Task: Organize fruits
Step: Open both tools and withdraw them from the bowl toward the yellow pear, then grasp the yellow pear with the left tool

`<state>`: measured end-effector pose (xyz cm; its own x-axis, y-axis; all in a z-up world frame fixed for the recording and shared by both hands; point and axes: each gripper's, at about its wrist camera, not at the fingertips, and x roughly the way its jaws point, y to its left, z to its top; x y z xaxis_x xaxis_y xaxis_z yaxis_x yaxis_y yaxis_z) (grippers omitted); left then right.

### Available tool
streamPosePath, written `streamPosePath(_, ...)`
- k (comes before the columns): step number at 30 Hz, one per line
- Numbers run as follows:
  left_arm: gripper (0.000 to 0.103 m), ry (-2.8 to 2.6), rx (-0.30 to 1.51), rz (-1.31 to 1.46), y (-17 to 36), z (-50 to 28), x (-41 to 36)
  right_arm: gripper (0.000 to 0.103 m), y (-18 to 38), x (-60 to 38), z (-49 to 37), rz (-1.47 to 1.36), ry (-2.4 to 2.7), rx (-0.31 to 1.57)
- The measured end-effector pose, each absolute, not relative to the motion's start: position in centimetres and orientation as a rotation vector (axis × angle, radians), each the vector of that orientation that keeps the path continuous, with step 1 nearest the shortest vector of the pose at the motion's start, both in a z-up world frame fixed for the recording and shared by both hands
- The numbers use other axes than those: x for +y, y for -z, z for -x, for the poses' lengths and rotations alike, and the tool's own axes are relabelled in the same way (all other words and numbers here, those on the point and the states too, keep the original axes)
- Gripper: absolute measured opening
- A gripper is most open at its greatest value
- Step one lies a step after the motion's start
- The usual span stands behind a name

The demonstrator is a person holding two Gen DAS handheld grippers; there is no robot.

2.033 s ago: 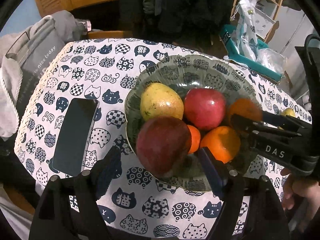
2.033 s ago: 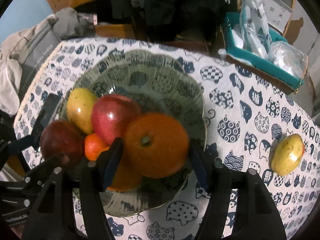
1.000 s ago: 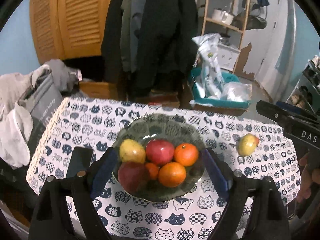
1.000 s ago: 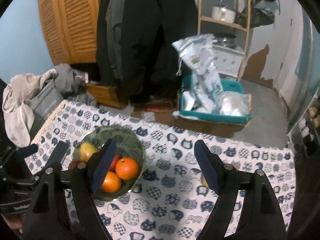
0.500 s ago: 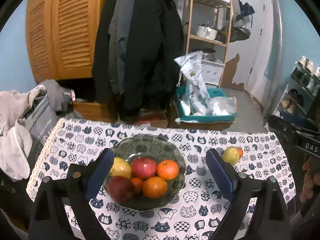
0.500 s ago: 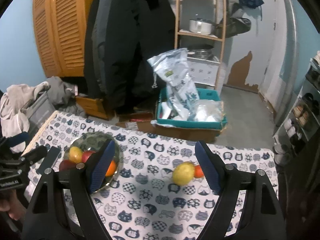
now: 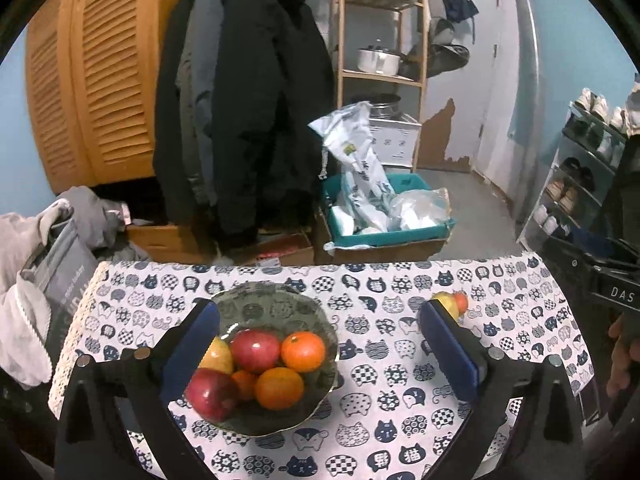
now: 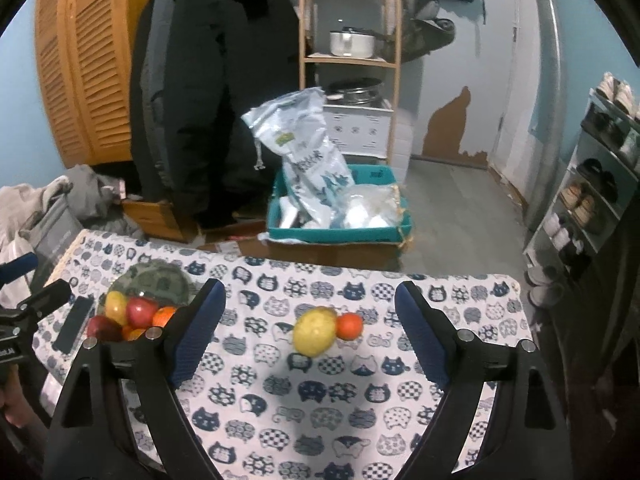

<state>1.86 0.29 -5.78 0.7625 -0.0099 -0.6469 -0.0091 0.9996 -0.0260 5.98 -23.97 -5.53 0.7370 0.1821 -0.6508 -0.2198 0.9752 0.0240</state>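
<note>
On the cat-print cloth (image 7: 384,280), the bowl (image 7: 256,300) sat at the left, holding two apples, a yellow fruit and oranges. The left gripper (image 7: 320,354) hung above it, its jaws opening with nothing between them. To the right, a pear (image 8: 315,331) lay touching a small orange (image 8: 350,326), apart from the bowl. The right gripper (image 8: 310,338) hovered over these, jaws opening and empty
</note>
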Motion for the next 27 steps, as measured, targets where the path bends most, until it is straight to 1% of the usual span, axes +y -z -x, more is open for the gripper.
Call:
streamPosePath(12, 0.101, 0.079, 0.761, -0.002, 7.2, -4.5, -4.3, 0.086, 7.5, -28.4, -6.4, 0.036, -0.138, 0.743)
streamPosePath(27, 0.101, 0.125, 0.871, -0.038, 11.5, -8.3, -9.4, 0.086, 11.4, -33.0, -8.7, -0.015, -0.062, 0.832)
